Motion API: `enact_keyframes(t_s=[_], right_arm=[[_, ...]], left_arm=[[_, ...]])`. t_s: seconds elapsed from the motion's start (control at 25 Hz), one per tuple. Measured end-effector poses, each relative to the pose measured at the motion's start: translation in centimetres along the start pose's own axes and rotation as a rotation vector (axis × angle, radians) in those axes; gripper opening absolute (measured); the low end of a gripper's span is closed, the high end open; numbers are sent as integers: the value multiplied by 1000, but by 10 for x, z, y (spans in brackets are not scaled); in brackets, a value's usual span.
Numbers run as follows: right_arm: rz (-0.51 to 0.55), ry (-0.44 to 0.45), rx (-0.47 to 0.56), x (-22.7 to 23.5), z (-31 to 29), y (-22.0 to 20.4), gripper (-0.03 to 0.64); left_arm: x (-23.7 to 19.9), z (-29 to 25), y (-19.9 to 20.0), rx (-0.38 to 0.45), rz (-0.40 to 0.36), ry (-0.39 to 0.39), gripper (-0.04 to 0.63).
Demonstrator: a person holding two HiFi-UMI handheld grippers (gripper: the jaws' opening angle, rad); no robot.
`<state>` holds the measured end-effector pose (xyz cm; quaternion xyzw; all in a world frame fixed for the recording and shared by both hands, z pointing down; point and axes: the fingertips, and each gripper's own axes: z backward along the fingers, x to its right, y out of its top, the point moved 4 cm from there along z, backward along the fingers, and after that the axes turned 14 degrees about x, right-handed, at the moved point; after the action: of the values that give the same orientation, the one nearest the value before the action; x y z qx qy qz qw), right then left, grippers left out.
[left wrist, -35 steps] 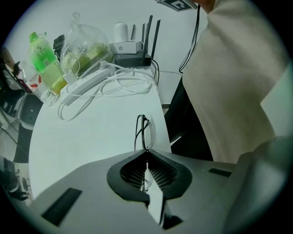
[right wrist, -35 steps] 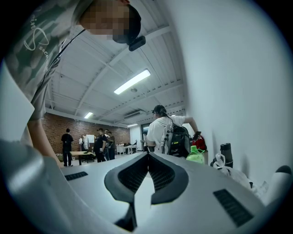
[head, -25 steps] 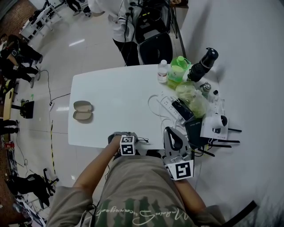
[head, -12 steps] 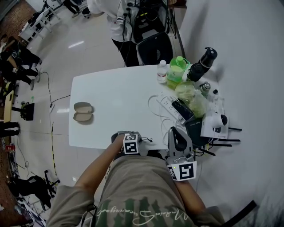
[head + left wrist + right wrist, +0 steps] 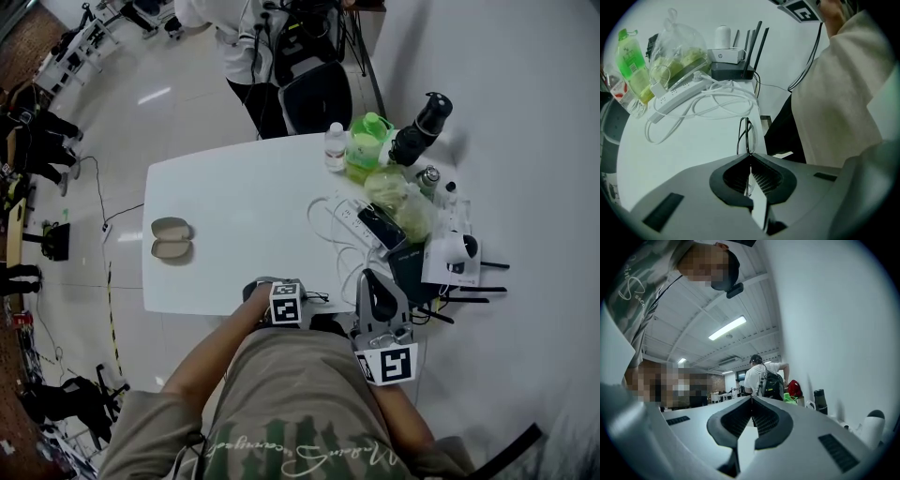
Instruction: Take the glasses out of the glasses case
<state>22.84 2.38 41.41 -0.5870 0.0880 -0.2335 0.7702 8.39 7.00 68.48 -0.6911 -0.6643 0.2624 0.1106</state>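
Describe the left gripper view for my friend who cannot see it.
The left tongs are shut on thin black glasses, near the edge of a white table. Behind lie a white power strip with looping cables, a green bottle and a black router.

The left forearm (image 5: pixel 202 361) and right forearm (image 5: pixel 405 417) are bent in close against the torso, both grippers held low in front of the waist; the left gripper (image 5: pixel 302 298) is turned toward the person's right, its jaws pressed together on the thin black frame of the glasses (image 5: pixel 746 136). The right gripper (image 5: pixel 368 277) is near it, pointing forward and tilted upward; its jaws meet with nothing between them.
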Motion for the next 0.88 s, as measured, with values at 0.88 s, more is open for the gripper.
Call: enact_keyframes(t_s=[0.88], right_arm=[[69,38,6,-1,1,7,12]], left_arm=[[-6,-13,12,-58,-74,-13,17]])
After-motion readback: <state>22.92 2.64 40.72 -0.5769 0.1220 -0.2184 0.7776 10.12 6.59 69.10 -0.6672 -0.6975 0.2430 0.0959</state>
